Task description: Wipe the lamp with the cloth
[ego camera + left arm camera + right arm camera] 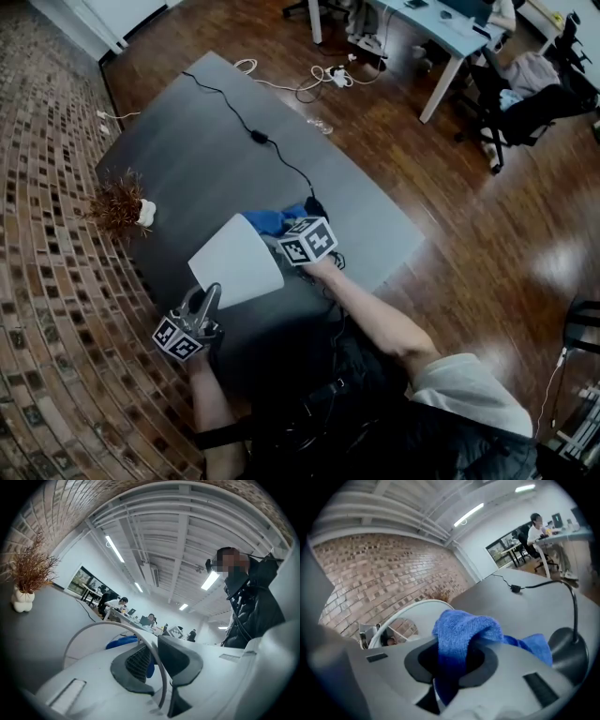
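The left gripper (152,662) is clenched on the thin rim of the white lampshade (234,261), which passes edge-on between its jaws. The right gripper (450,663) grips a bunched blue cloth (461,632), whose loose folds spill over the jaw tips just beside the shade's narrow end. The lamp lies tipped over on the grey table (206,141), its dark round base (568,649) near the cloth and its black cord (251,131) trailing off towards the far edge. A dried plant in a small vase (122,202) stands well apart by the brick wall

The likeliest trouble is the rim: it is a slim hold, and a firm wipe could twist the shade out of the jaws or dent it. A loose fold might also snag the lamp's neck and drag the base

The left forearm comes up from below, its gripper about level at the shade's wide mouth. The right forearm reaches in from the lower right, its gripper tipped downward
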`<state>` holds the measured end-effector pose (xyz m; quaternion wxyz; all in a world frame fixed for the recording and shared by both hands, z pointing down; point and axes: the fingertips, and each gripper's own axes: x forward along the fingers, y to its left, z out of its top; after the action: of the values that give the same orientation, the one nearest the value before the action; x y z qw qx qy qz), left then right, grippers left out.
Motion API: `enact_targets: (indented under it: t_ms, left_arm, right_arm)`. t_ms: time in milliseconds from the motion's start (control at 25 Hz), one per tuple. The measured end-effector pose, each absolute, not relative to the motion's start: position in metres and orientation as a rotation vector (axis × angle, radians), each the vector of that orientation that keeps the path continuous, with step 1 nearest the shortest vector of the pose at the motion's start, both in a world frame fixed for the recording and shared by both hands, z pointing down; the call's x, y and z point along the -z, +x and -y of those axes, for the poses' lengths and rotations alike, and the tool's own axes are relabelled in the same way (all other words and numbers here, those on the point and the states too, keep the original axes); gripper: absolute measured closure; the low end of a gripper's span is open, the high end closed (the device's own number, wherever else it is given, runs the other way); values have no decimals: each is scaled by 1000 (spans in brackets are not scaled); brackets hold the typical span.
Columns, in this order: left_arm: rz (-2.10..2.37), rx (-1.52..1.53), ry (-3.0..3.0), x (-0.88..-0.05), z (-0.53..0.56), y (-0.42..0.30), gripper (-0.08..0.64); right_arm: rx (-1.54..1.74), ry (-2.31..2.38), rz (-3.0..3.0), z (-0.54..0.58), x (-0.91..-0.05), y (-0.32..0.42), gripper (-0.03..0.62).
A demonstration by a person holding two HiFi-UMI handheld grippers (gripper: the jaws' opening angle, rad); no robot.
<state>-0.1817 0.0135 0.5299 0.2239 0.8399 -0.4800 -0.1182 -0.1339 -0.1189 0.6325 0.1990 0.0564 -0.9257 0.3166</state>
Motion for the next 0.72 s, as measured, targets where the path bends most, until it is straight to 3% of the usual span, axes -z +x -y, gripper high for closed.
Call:
enact_targets:
  t_ms: [280, 480, 600, 720]
  left_arm:
    - [1305, 337, 2307, -528, -10, -180, 515]
    - [1286, 472, 2090, -528, 9, -193, 517]
    - [1234, 670, 1769, -535, 21, -217, 520]
    - [1142, 882, 1475, -543, 26, -234, 522]
  right_arm:
    - [-359, 492, 2372, 188, -663, -64, 535]
    - [121, 903, 2292, 234, -594, -5, 534]
    - [111, 1080, 2464, 243, -564, 15, 535]
    - [-48, 950, 2597, 223, -608, -10, 535]
